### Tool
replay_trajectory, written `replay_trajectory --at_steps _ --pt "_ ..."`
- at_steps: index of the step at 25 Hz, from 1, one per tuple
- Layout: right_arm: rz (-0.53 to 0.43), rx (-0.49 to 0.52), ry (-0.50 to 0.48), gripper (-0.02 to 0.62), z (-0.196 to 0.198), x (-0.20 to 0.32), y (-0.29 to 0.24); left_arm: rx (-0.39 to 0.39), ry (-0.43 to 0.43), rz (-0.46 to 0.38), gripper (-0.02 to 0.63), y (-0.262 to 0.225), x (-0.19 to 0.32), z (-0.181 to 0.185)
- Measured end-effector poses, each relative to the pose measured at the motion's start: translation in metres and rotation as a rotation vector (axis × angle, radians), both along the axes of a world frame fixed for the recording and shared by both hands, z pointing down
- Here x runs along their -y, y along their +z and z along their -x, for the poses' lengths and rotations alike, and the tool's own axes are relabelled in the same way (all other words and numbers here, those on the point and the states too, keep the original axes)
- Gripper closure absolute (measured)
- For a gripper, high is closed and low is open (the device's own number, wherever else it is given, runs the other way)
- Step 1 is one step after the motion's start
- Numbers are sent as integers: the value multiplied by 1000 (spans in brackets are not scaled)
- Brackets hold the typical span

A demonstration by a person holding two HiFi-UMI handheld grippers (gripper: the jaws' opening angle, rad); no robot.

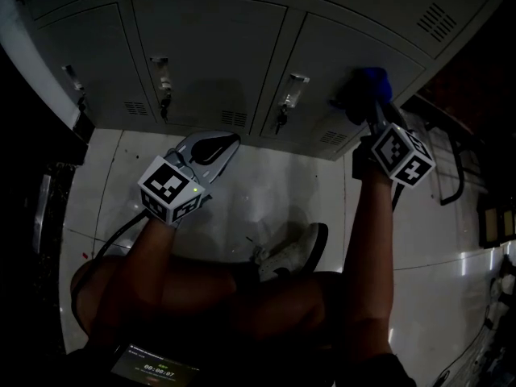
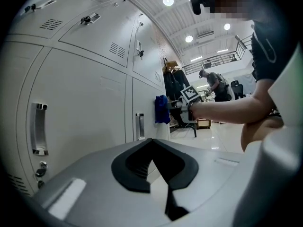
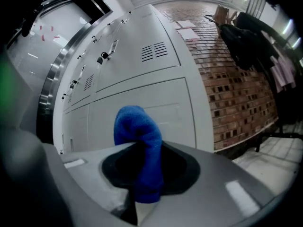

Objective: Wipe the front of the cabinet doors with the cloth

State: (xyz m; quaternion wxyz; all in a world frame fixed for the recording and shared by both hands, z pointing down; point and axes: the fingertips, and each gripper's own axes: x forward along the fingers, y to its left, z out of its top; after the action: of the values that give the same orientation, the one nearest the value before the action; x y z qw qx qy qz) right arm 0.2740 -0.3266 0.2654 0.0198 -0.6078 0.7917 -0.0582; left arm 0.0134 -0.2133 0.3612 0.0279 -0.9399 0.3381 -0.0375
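The right claw (image 3: 142, 171) is clenched on a blue cloth (image 3: 137, 126), which bunches up above its jaws and sits against the front of a grey locker door (image 1: 355, 47). The left claw (image 2: 152, 148) is clenched on nothing, hanging above the glossy floor (image 1: 266, 196) near the lockers.

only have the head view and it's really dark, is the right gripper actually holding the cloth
Observer: Yes. The right gripper view shows the right gripper with its jaws closed on the blue cloth, which bunches out ahead of them.
Operator: is it on the door or short of it
Observer: Seen side-on from the left gripper view, the cloth looks to be against the front of the far cabinet door, though contact is hard to confirm at that range.
Operator: and the left one, carrying anything
Observer: No. The left gripper view shows the left gripper with its jaws together and nothing between them.
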Motion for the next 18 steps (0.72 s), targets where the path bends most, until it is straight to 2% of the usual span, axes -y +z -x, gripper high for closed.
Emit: replay_trajectory --at_steps 5,11,15,18 --pt "2 11 107 515 -45 -2 0 5 13 -4 601 1 -4 -4" --pt "17 -4 193 515 -82 -4 5 -29 28 3 601 -2 -7 -7" --pt "13 3 192 515 -80 -7 4 -43 18 6 601 -6 -8 -5" --pt "12 -20 147 515 -60 -9 4 -49 11 5 601 -8 -6 -3"
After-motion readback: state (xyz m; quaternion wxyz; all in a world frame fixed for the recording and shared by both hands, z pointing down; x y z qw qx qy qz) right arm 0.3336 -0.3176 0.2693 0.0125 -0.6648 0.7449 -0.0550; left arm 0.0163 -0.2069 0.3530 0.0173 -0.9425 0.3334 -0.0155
